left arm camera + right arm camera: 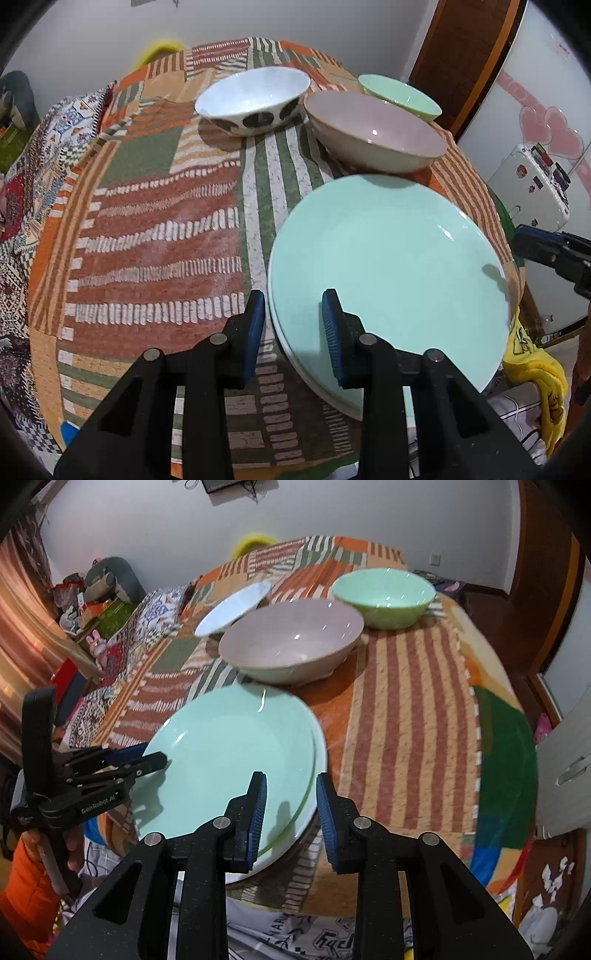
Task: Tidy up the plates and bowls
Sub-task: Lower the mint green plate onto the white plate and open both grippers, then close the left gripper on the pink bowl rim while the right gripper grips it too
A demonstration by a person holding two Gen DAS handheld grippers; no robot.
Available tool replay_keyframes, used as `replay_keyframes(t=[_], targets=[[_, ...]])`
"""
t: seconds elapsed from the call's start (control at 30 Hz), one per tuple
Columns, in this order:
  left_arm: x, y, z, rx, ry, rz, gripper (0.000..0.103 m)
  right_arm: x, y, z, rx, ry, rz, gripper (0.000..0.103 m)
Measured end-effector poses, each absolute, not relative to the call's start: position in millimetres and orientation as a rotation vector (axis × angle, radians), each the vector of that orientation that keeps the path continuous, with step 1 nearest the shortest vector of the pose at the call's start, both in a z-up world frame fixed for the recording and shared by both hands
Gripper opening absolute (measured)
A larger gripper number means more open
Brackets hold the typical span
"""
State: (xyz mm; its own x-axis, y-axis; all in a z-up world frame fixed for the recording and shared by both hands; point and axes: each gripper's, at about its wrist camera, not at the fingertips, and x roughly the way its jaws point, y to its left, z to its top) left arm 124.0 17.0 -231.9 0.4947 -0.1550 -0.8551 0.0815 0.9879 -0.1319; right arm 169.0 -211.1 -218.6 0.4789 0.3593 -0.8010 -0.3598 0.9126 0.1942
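**Two grippers at the rim of the mint plates**

We begin at the left gripper (293,308). Its two blue pads stand on each side of the near rim of the mint plate (391,266), one pad over the plate and one outside it. We cannot tell if the pads press on the rim or only stand beside it. In the right wrist view, the left gripper (157,757) reaches the plate's edge at about 9 o'clock.

The right gripper (290,794) has its pads around the rim at about 5 o'clock of the plate (229,753). A small gap shows between the pads and the rim, so these jaws are a little apart and grip nothing.

The mint plate lies on a second plate, of which we see only a pale edge (280,853). Both rest on the patterned cloth (155,229).

At 12 o'clock from the plates sits the pink bowl (373,129). Beyond it, at about 1 o'clock, is the green bowl (384,590). At about 11 o'clock is the white bowl with dark spots (251,99), just beside the pink one.
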Motion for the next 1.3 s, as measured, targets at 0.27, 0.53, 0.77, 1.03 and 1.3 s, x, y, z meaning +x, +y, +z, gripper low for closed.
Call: replay_keyframes(t=[0.27,0.53,0.77,1.03,1.3], targets=[[124.1,22.4,-192.3,-0.052,0.946,-0.125,0.033,175.3,-215.7,-206.1,0.032,0.935,0.43,0.03],[145.9,14.2,-151.6,-0.014,0.825,-0.111,0.052,187.5,-216.5,-184.0,0.042,0.85,0.423,0.039],[182.1,9.5,-142.2,-0.042,0.796,-0.088,0.059,207.4,-225.2,-170.0,0.088,0.778,0.397,0.054],[221.1,-1.0,-156.0,-0.035,0.815,-0.103,0.059,242.5,-227.2,-180.2,0.111,0.793,0.37,0.055],[256.0,-4.9,-184.9,-0.052,0.863,-0.111,0.059,276.9,-221.1,-204.4,0.118,0.844,0.34,0.055]])
